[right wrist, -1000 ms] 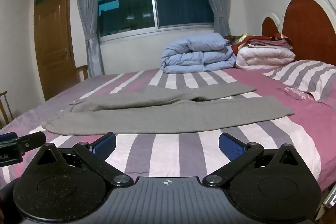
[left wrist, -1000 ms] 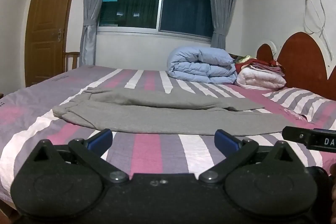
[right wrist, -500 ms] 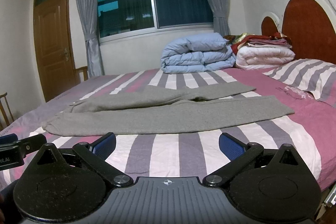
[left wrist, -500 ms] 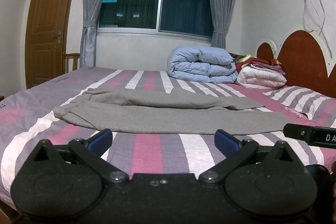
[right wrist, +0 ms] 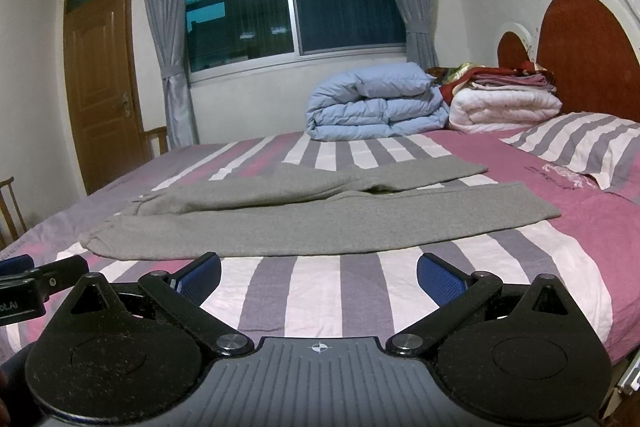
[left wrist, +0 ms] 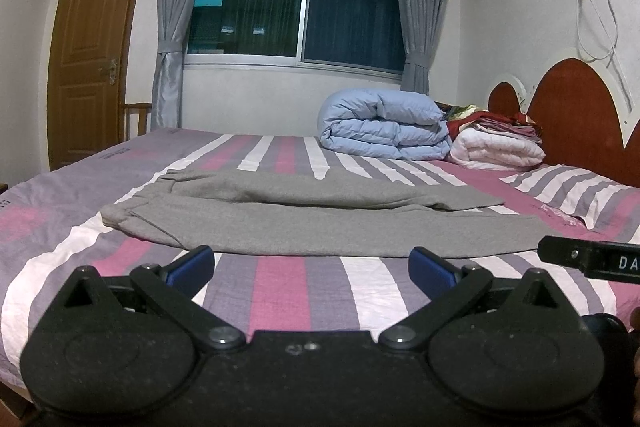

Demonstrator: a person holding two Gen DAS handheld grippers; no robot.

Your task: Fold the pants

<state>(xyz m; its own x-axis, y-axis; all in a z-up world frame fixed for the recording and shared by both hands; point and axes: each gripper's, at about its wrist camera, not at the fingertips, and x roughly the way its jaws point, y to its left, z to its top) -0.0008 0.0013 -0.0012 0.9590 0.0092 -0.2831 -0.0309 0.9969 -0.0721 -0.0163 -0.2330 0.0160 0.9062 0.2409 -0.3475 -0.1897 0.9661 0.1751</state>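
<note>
My left gripper (left wrist: 310,263) has its blue pads spread wide with nothing between them, and my right gripper (right wrist: 318,273) is the same, gaping and empty. Both hang over the near edge of the bed (right wrist: 360,291), short of the cloth, side by side; I catch the right one's body at the edge of the left view and the left one's at the edge of the right view.

Just beyond the fingertips lie the grey pants (left wrist: 304,223), spread flat across the striped sheet, waistband to my left and hems to my right. The two legs run apart in a narrow V, the far leg lying partly over the near one toward the waist.

I judge I'm at the very start: no fold made, nothing gripped. The next move, as I see it, calls for laying one leg squarely on the other, so I would reach past the near leg and pinch the far one at waist and hem. Thin, limp fabric, so I must bite low without catching the sheet
</note>
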